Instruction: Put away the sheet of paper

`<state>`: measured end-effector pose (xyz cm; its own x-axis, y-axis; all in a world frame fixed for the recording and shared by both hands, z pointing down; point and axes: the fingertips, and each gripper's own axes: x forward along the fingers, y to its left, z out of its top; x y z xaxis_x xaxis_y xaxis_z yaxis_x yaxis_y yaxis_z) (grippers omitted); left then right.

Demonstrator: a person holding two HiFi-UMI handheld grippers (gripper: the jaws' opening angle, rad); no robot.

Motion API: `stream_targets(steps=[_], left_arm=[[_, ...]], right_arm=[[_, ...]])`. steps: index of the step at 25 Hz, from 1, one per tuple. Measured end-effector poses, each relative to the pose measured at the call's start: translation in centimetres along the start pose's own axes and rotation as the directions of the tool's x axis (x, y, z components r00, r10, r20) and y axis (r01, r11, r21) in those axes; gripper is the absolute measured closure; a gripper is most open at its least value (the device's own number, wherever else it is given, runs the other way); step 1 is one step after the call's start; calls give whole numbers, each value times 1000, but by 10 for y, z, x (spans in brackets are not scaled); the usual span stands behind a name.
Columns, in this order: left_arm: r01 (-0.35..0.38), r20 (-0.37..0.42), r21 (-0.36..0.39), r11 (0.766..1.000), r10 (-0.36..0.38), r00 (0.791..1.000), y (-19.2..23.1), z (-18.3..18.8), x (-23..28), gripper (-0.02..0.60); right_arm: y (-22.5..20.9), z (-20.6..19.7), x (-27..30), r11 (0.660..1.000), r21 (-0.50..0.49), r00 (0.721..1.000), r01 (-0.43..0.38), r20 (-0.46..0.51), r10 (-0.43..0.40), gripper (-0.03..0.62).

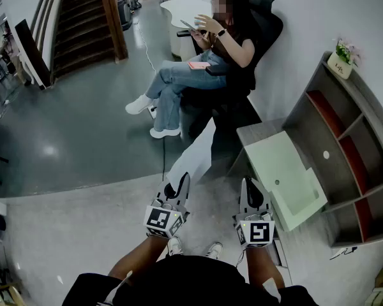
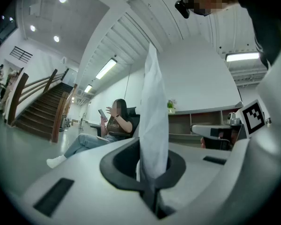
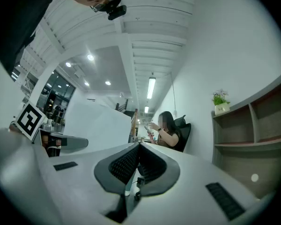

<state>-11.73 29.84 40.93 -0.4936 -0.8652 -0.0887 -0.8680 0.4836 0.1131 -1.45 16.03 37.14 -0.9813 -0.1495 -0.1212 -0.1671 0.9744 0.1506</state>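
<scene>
Left gripper (image 1: 182, 182) is clamped tight on the sheet of paper (image 1: 195, 155), which stands up on edge from between its jaws, held in the air above the floor. Right gripper (image 1: 252, 185) sits alongside with its jaws pressed together on nothing. So the pickup looks done; the putting away is not. The shelf unit (image 1: 345, 139) and the pale green tray (image 1: 287, 177) lie ahead to the right, the paper well short of both. Carrying it over and releasing it is what remains.
</scene>
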Motion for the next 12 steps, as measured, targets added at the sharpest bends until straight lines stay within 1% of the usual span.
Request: stream_targets(steps=[5,12], left_arm=[[3,4,2,1000,-3,1000,8,1,2,577],[25,-12,-15,1000,-25,1000,26,-4,-4,575]], right_arm=[[4,2,8,1000,4,1000,9,13,-9,572],[25,-1,20,1000,0,1000,13,1,-13,572]])
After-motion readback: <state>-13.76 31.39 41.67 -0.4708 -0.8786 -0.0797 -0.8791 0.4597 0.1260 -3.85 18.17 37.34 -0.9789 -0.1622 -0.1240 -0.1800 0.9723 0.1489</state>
